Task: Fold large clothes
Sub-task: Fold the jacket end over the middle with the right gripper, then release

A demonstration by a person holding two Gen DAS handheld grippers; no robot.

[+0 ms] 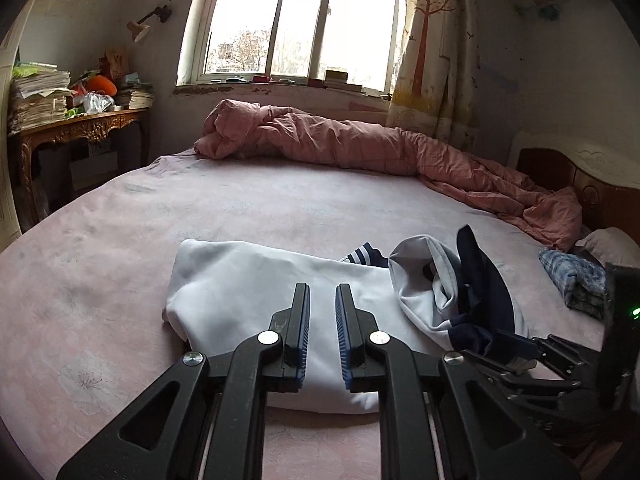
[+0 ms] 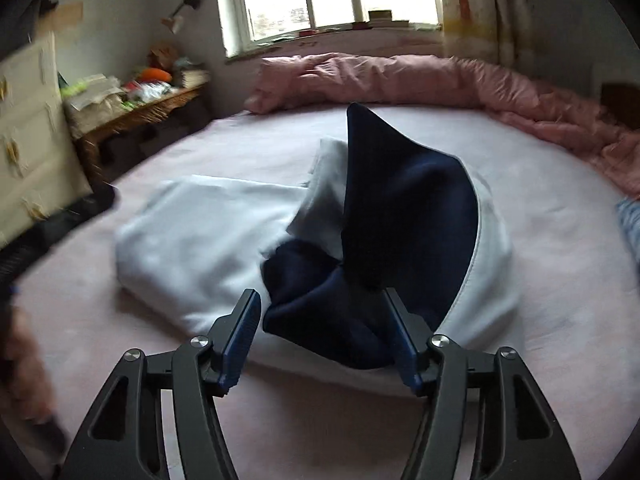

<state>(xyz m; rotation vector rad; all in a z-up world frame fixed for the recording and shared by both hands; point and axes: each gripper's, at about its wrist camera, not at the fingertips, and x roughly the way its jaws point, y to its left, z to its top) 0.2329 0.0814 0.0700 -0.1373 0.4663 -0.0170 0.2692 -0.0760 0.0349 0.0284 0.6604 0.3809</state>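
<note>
A large white garment with navy lining lies partly folded on the pink bed sheet. Its hood end is bunched at the right, with a navy flap standing up. My left gripper hovers over the folded white part, its jaws only a narrow gap apart with nothing between them. My right gripper stands wide open at the hood end, and the navy fabric lies between and just beyond its fingers without being pinched. The right tool also shows in the left wrist view at the lower right.
A rumpled pink quilt runs along the far side of the bed under the window. A carved wooden table piled with papers stands at the left. A blue checked cloth lies near the wooden headboard at the right.
</note>
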